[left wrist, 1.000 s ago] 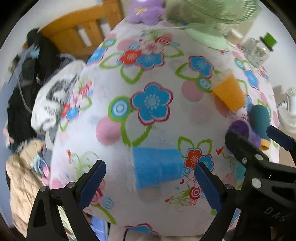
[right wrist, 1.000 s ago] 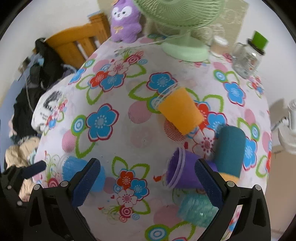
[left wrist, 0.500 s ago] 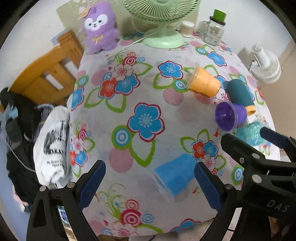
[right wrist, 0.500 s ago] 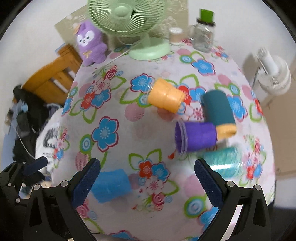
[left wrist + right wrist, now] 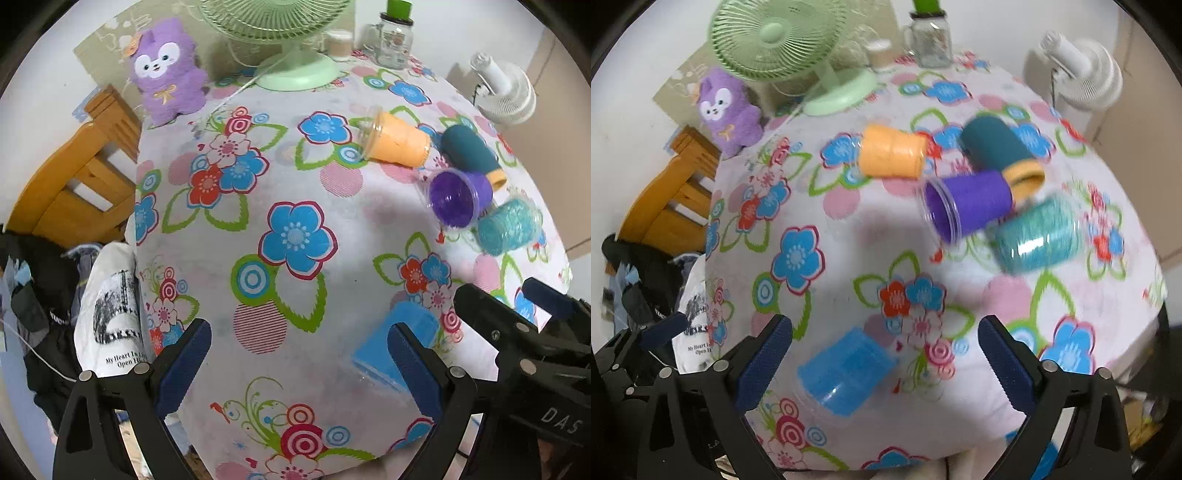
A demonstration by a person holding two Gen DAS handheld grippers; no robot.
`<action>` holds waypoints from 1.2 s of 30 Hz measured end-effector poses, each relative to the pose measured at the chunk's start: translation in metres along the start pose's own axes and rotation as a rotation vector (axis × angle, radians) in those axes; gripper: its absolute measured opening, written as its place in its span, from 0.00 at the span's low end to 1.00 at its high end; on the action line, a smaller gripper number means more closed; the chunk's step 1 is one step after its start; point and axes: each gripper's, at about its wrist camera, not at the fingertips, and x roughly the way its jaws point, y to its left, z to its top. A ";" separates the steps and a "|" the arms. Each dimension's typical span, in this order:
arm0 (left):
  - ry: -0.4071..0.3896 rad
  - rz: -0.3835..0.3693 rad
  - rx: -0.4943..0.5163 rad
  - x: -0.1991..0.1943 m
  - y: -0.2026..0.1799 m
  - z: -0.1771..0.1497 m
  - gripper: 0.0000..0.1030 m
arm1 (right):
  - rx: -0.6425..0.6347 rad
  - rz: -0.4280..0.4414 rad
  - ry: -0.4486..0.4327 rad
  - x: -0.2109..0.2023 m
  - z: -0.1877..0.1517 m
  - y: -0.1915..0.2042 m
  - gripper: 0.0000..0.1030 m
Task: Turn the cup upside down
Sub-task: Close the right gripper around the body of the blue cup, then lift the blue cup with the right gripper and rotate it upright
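On the far left of both views, off the table edge, a wooden chair (image 5: 74,184) stands above a heap of dark clothes (image 5: 40,280) and a white printed bag (image 5: 110,306); the flowered tablecloth (image 5: 295,236) fills the middle, with a purple plush toy (image 5: 168,70) at its back left corner, a green desk fan (image 5: 291,40) just right of it, then a small pale jar (image 5: 338,44) and a glass jar with a green lid (image 5: 395,37). Toward the right side of the cloth five cups lie on their sides: an orange cup (image 5: 397,142), a dark teal cup (image 5: 471,149) touching the purple cup (image 5: 458,197), whose open mouth faces the left wrist camera, and a glittery turquoise cup (image 5: 508,227) just beside it. Nearer the front edge, well apart from that cluster, the blue cup (image 5: 846,371) lies tilted on its side, partly hidden behind the right finger in the left wrist view. The left gripper (image 5: 299,365) hovers over the cloth with its fingers spread wide, grasping nothing; the blue cup sits at its right fingertip, and I cannot tell whether they touch. The right gripper (image 5: 884,360) is likewise spread and empty, the blue cup lying between its fingers and nearer the left one. Off the table at far right stands a white fan (image 5: 1078,74)
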 end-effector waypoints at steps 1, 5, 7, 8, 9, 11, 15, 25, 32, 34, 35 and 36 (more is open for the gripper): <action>0.004 0.003 0.012 0.003 -0.001 -0.001 0.95 | 0.018 0.003 0.009 0.003 -0.003 -0.001 0.94; 0.028 -0.003 0.046 0.016 -0.003 -0.004 0.95 | 0.067 -0.001 0.040 0.014 -0.014 -0.005 0.93; 0.037 -0.002 0.055 0.022 -0.004 -0.004 0.95 | 0.079 -0.014 0.047 0.019 -0.018 -0.006 0.93; 0.041 0.004 0.060 0.026 -0.003 -0.005 0.95 | 0.086 -0.023 0.049 0.022 -0.019 -0.006 0.93; 0.045 0.007 0.063 0.029 -0.003 -0.004 0.95 | 0.096 -0.037 0.052 0.026 -0.021 -0.006 0.93; 0.057 0.002 0.068 0.036 0.000 -0.003 0.95 | 0.113 -0.041 0.061 0.032 -0.022 -0.008 0.93; 0.062 0.018 0.077 0.046 0.010 0.003 0.95 | 0.176 -0.043 0.075 0.045 -0.023 -0.009 0.92; 0.110 0.034 0.091 0.072 0.021 0.012 0.95 | 0.415 0.038 0.185 0.080 -0.028 -0.013 0.85; 0.147 0.030 0.111 0.085 0.020 0.014 0.95 | 0.522 0.061 0.284 0.102 -0.034 -0.013 0.70; 0.153 0.026 0.105 0.087 0.021 0.015 0.95 | 0.494 0.057 0.281 0.104 -0.031 -0.008 0.61; 0.155 0.025 0.102 0.088 0.021 0.015 0.95 | 0.483 0.053 0.285 0.105 -0.029 -0.006 0.57; 0.155 0.025 0.099 0.088 0.022 0.015 0.95 | 0.480 0.067 0.284 0.105 -0.029 -0.004 0.56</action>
